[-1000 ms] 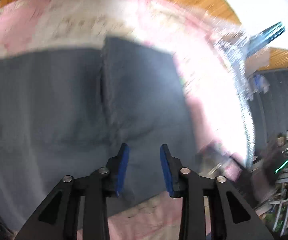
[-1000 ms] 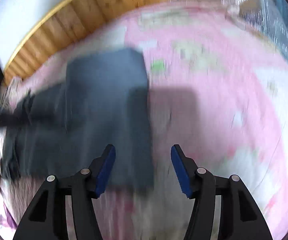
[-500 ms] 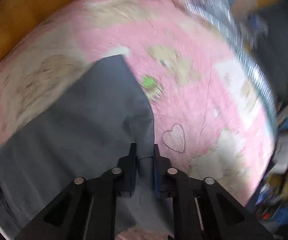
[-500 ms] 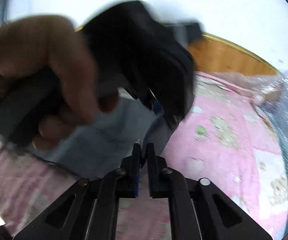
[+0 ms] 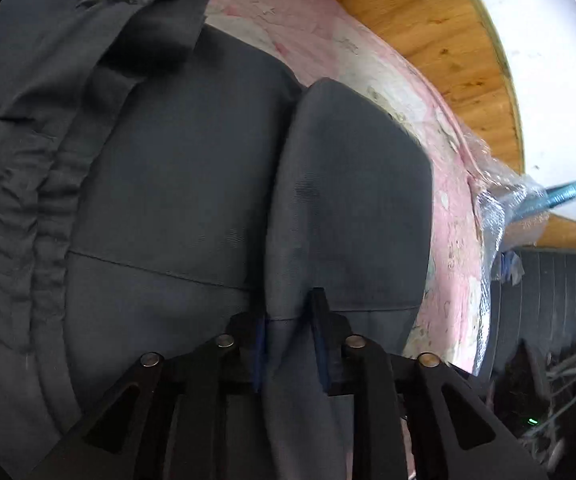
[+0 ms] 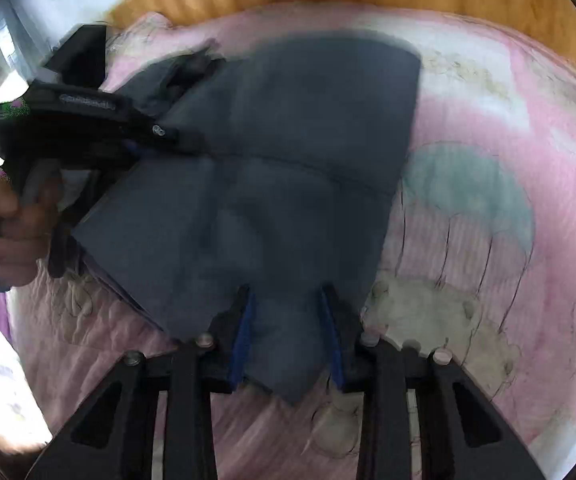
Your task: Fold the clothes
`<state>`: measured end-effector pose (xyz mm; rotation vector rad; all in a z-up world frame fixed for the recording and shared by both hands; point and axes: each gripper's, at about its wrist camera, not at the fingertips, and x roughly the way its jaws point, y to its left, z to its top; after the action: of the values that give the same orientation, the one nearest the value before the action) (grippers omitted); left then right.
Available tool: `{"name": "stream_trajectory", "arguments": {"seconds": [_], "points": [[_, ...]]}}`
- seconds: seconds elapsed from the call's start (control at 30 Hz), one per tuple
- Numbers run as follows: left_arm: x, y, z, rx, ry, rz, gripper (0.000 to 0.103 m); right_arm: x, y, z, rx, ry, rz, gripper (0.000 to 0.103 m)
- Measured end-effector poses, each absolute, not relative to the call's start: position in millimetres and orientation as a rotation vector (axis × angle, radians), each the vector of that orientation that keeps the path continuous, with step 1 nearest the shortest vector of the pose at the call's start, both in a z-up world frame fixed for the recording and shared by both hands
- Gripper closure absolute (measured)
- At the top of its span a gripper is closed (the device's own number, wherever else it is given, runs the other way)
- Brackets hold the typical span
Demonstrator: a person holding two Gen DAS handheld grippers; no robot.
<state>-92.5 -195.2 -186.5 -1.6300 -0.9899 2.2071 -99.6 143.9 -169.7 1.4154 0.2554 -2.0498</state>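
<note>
Both tools share one build: the left matte-black two-finger gripper (image 5: 289,344) and the right matte-black two-finger gripper (image 6: 286,338) have angular arms with triangular cut-outs, round silver screw heads at the joints and blue pads lining the jaws. In the right wrist view the left gripper's boxy black body carries pale lettering (too blurred to read), gripped by a bare hand (image 6: 6,236).

A pink patterned bed (image 6: 487,128) carries dark grey trousers (image 6: 295,152) spread flat.
</note>
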Motion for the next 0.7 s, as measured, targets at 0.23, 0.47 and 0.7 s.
{"name": "stream_trajectory", "arguments": {"seconds": [0.23, 0.47, 0.7], "points": [[-37.8, -177.9, -125.4, -1.52, -0.896, 2.374, 0.078, -171.4, 122.4, -96.5, 1.317, 0.293, -2.186, 0.07], [-30.2, -139.2, -168.1, -1.623, -0.837, 2.262, 0.078, -211.8, 106.4, -139.7, 1.442, 0.338, -2.213, 0.063], [-37.7, -161.6, -140.7, -1.555, -0.845, 2.397, 0.075, -124.6, 123.7, -107.7, 1.435, 0.208, -2.214, 0.062]]}}
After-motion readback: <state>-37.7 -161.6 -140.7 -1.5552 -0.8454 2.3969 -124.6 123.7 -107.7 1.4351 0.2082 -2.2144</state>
